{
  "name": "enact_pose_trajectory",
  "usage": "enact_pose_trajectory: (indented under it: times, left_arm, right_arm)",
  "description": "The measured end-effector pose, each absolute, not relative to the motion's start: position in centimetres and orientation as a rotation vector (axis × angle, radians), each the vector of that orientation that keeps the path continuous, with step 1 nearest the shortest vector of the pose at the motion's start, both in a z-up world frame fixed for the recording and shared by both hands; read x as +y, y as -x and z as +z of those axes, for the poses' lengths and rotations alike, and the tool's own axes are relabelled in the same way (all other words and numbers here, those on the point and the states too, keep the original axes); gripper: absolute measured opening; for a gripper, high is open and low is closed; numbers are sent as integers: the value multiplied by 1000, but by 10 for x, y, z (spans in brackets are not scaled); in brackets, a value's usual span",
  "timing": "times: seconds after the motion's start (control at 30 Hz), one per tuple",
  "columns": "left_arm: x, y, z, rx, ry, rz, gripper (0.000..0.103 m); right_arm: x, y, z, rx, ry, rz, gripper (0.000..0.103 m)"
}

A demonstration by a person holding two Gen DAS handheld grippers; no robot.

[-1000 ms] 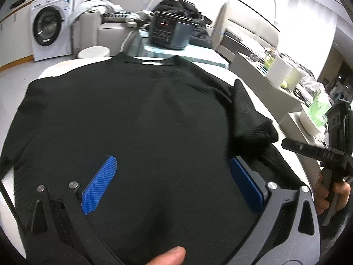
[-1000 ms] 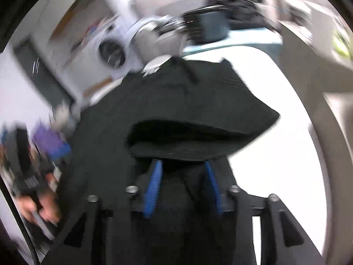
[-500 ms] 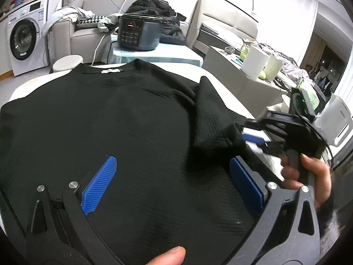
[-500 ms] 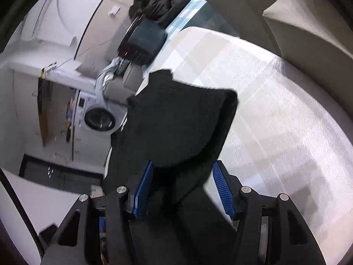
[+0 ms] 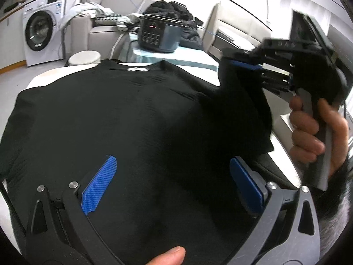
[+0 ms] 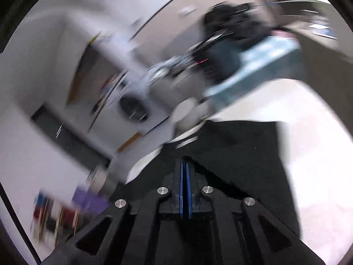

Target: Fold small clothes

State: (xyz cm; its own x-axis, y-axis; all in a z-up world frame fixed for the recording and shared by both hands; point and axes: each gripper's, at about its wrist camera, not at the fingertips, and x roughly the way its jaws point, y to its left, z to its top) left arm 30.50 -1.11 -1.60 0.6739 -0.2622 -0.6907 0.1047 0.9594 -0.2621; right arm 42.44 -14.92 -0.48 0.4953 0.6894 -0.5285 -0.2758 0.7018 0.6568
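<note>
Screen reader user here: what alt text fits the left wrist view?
A black shirt lies spread on a white table, with the open left claw over its lower part. At right, a hand-held right claw lifts the shirt's sleeve.

Along the left wall we see a white front-loading washing machine (image 5: 40, 34) tucked under a pale countertop, standing on a light grey floor (image 5: 13, 81) edged with a thin wooden skirting strip. Beside it sits a beige upholstered sofa (image 5: 97, 33) strewn with rumpled light fabrics. A round white stool (image 5: 83, 57) stands in front of it. We find a dark multicooker with a red lit display (image 5: 160, 35) on a pale blue-topped side table (image 5: 176, 55), a heap of black clothing (image 5: 174, 7) behind it. The walls are plain white, evenly lit. The right wrist view is too blurred for detail.
</note>
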Motion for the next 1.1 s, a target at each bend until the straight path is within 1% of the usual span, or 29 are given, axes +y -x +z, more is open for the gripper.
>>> enact_pose_trajectory:
  times: [0.03,0.1,0.13,0.23,0.27,0.3,0.37,0.43,0.53,0.63,0.73,0.8,0.83,0.87,0.9,0.93,0.97,1.03,1.1]
  left_arm:
    - [-4,-302,-15,806,213,-196,102]
    - [7,-296,-14,802,221,-180,102]
    - [12,-293,-14,801,225,-173,102]
    - [22,-289,-14,801,234,-163,102]
    - [23,-287,-14,803,235,-162,102]
    - [23,-288,-14,805,235,-163,102]
    - [23,-290,-16,810,242,-174,102]
    - [17,-293,-15,817,247,-185,102]
    - [7,-296,-17,826,234,-193,102]
    - [2,-301,-16,825,212,-193,102]
    - [4,-321,-15,823,249,-191,102]
    - [6,-339,-18,852,304,-204,101]
    - [8,-350,-21,869,344,-226,92]
    - [9,-359,-23,880,374,-240,86]
    - [8,-370,-28,901,398,-246,79]
    - [7,-379,-31,914,411,-256,75]
    - [5,-387,-35,920,430,-274,68]
    - [2,-406,-46,946,489,-324,63]
    - [-1,-424,-55,968,532,-350,63]
  right_arm:
    - [-135,-425,-6,915,-518,690,14]
    - [-125,-416,-7,958,-493,772,25]
    - [-127,-409,-7,950,-477,768,26]
    - [-159,-380,-2,872,-462,730,32]
    - [-174,-371,-1,851,-451,665,43]
    - [-188,-363,-3,842,-425,581,49]
    - [-211,-360,-16,877,-358,411,49]
    - [-222,-365,-33,942,-365,342,49]
    - [-211,-369,-55,1011,-373,399,49]
    - [-187,-368,-59,1019,-382,500,49]
    - [-171,-373,-64,1042,-355,519,48]
    - [-156,-376,-74,1082,-327,534,36]
    - [-155,-370,-77,1095,-318,546,33]
    - [-150,-366,-82,1101,-318,596,31]
    - [-143,-367,-83,1101,-323,656,31]
    - [-139,-363,-82,1108,-312,716,31]
    - [-134,-360,-81,1112,-285,714,31]
    - [-136,-356,-79,1102,-250,676,31]
    - [-141,-356,-81,1111,-268,654,31]
